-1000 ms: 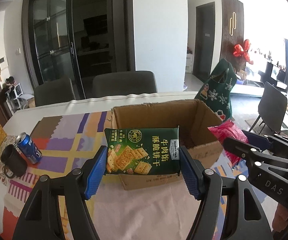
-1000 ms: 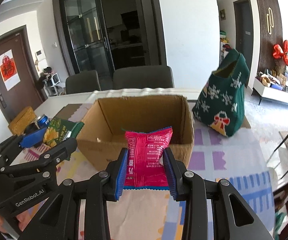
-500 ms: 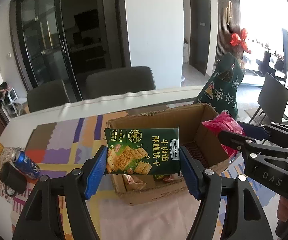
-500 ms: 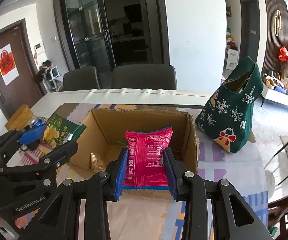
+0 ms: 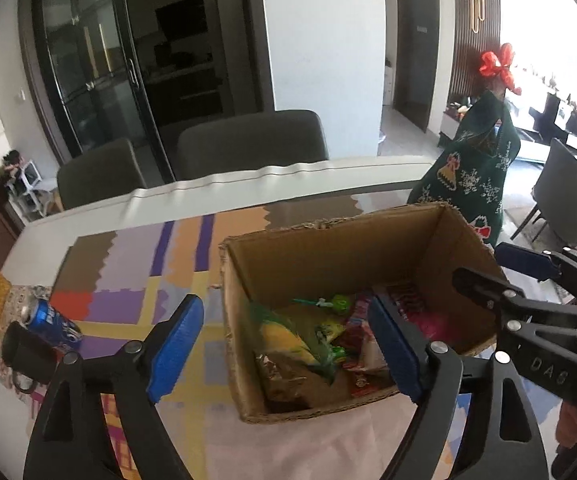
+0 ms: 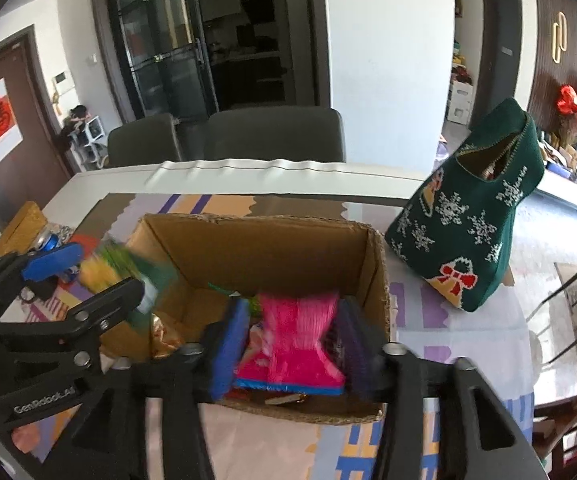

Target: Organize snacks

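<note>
Blurrily, pink snack bag upright, long axis vertical

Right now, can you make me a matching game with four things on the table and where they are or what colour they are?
Things:
1. cardboard box
2. knitted bag
3. soda can
4. pink packet

Clues:
A. blue, lying beside a dark mug
B. dark green with snowflakes
C. brown, full of snacks
D. between the right gripper pads, over the box

Pairs: 1-C, 2-B, 3-A, 4-D
</note>
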Demonstrator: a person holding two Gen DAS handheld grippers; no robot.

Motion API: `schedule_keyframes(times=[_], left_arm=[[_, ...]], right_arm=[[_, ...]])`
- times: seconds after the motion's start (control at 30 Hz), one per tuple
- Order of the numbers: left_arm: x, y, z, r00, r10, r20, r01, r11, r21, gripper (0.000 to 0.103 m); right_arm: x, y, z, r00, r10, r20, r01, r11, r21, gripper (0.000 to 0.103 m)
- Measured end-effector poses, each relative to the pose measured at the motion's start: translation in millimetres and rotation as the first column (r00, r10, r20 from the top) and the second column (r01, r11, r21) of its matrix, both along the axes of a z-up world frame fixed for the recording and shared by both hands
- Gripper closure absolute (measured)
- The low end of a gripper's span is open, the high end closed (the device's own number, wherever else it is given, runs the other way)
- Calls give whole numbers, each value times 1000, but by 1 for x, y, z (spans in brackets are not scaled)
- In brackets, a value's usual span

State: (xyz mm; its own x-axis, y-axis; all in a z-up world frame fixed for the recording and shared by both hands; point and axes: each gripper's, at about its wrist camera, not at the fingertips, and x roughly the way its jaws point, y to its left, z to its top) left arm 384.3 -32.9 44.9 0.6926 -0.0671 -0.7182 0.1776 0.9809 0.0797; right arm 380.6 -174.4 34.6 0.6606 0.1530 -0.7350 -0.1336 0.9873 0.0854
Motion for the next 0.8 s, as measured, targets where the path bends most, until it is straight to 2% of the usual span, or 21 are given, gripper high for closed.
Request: schedule_keyframes(times=[0.13, 0.27, 0.47, 0.53, 0.63, 0.8], left_arm=[[-11, 2, 3, 1000, 19, 17, -20, 1000, 24, 16], [-31, 2, 8, 997, 33, 68, -37, 998, 57, 11], [-61, 5, 16, 993, 52, 109, -57, 998, 42, 5], [-72, 6, 18, 991, 57, 124, -63, 997, 42, 4], [-91, 6, 22, 986, 53, 157, -61, 997, 50, 1], [-124, 9, 27, 974, 68, 214, -80, 996, 45, 0]], right_arm=[[-3, -4, -2, 1000, -9, -3, 9, 1000, -2, 48], [-16, -7, -1, 1000, -18, 10, 18, 1000, -1, 45], [-46, -11, 7, 998, -31, 51, 31, 999, 10, 42], [-58, -12, 11, 997, -35, 67, 34, 999, 19, 37], [-77, -14, 16, 995, -45, 91, 43, 999, 28, 35], [-109, -13, 22, 990, -51, 134, 49, 999, 22, 31]])
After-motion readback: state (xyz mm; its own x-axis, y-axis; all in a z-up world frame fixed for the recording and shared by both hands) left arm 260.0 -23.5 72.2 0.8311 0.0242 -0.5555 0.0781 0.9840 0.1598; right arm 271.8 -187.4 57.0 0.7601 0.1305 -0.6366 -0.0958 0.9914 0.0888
